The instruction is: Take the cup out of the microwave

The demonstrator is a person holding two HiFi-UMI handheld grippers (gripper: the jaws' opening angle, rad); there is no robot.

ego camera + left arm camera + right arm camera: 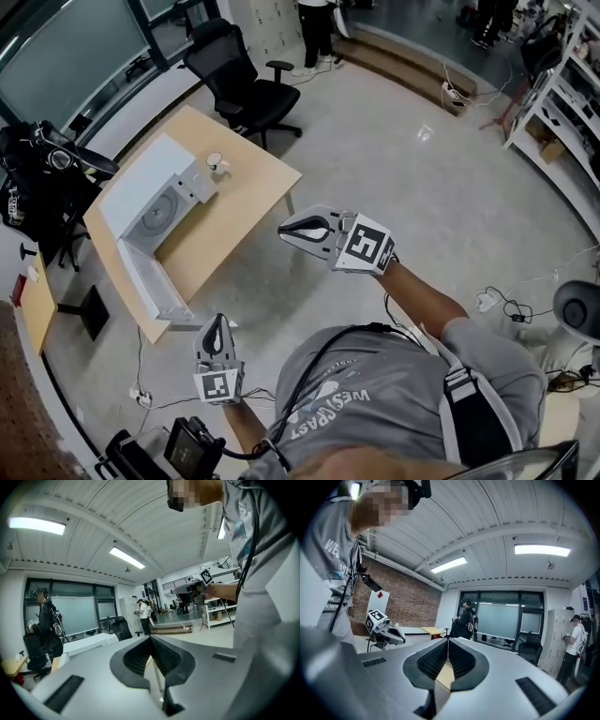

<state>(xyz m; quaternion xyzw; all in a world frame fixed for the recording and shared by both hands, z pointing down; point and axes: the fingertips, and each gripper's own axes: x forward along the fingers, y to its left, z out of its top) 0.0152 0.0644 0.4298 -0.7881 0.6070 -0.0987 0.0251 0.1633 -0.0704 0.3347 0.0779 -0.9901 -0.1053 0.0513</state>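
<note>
Both the left gripper and right gripper are empty, fingers closed on nothing, as we stand off from the tabletop. Well ahead of the fingers, the cup sits on the tabletop beside the open microwave, so we judge the task done.

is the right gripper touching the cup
Apart. The head view shows the right gripper over the floor, a clear gap from the cup on the table.

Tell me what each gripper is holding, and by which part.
Nothing is held: the left gripper and the right gripper are both shut and empty. The cup stands on the table.
</note>
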